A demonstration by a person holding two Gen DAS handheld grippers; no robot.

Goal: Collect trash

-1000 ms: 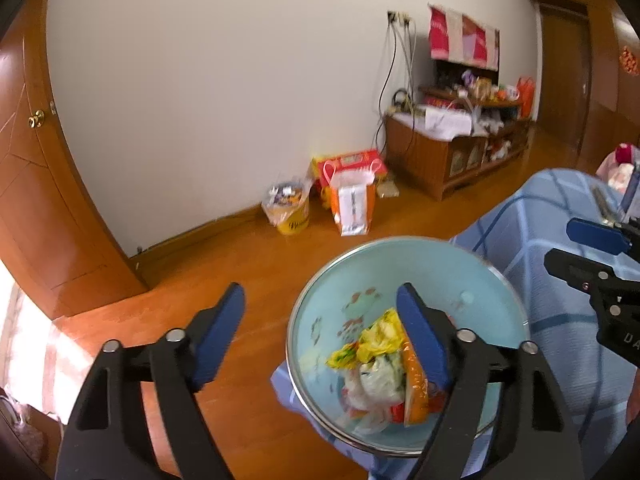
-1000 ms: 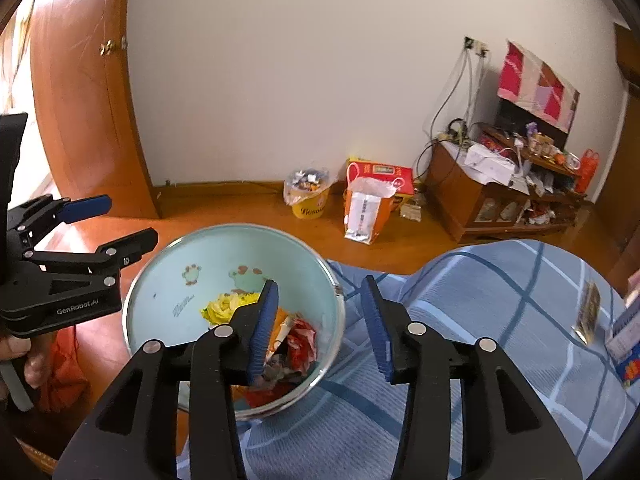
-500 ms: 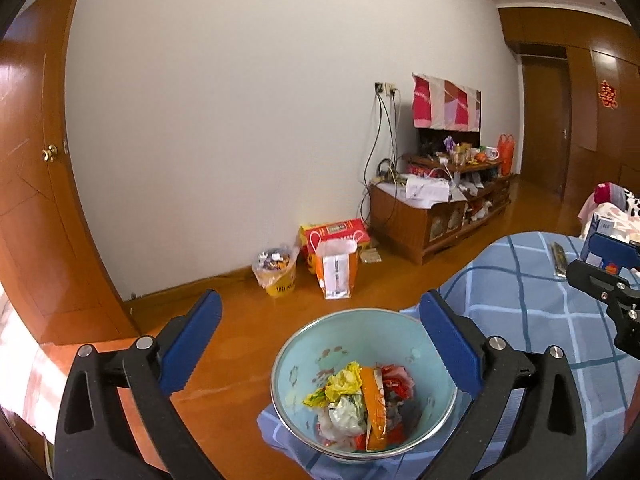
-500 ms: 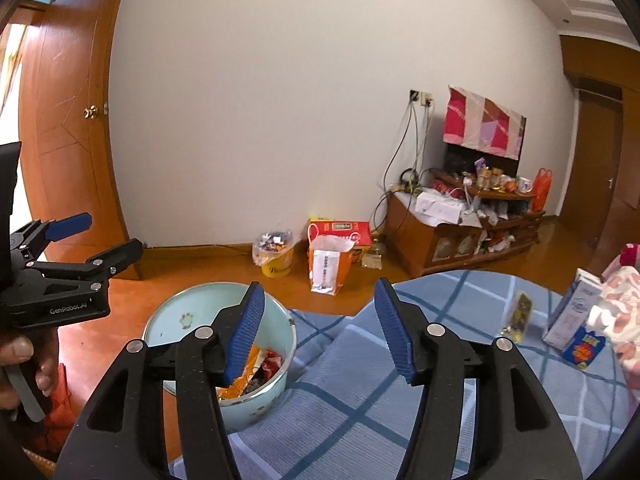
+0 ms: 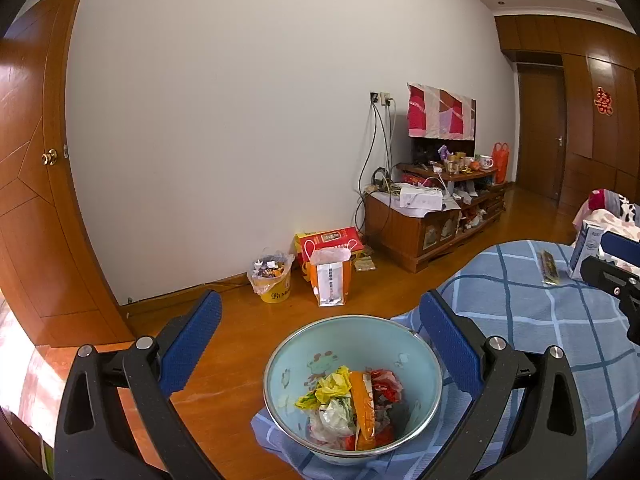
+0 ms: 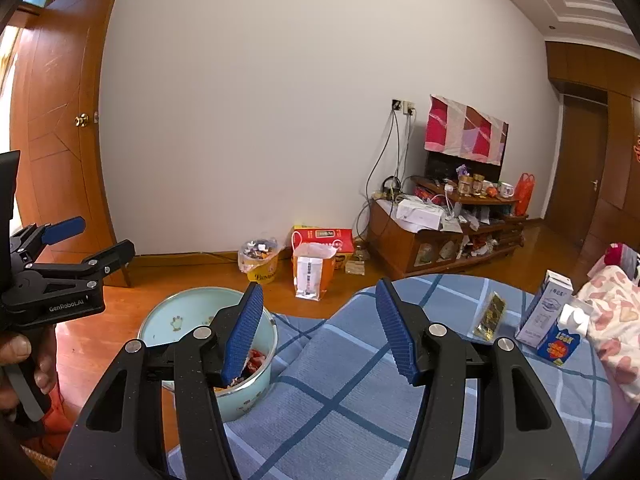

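Two handheld grippers hover above a table covered by a blue checked cloth [image 6: 352, 396]. The left gripper [image 5: 320, 344] has its jaws spread wide with nothing between the blue pads; within the last second they have been opening. Below it, at the edge of the table, sits a pale blue enamel basin [image 5: 420, 360] holding collected trash: a crumpled yellow wrapper [image 5: 332, 386], a long orange packet [image 5: 362, 408], red wrappers [image 5: 386, 386] and a clear plastic scrap [image 5: 334, 420]. The right gripper [image 6: 320, 334] also stands released and empty, its jaws parted less widely; they too have been opening within the last second. From its camera the basin lies low on the left, partly behind the left finger, while further right on the cloth lie a gold and black packet [image 6: 490, 316], an upright white milk carton [image 6: 542, 308] and a small blue juice box [image 6: 560, 342], all well apart from the basin. A person's hand [image 6: 22, 364] grips the left gripper's handle at the left edge. Beyond, on a wooden floor by a white wall, stand a lined yellow bin [image 6: 260, 258], a paper bag [image 6: 312, 270] and a low wooden cabinet [image 6: 404, 240].
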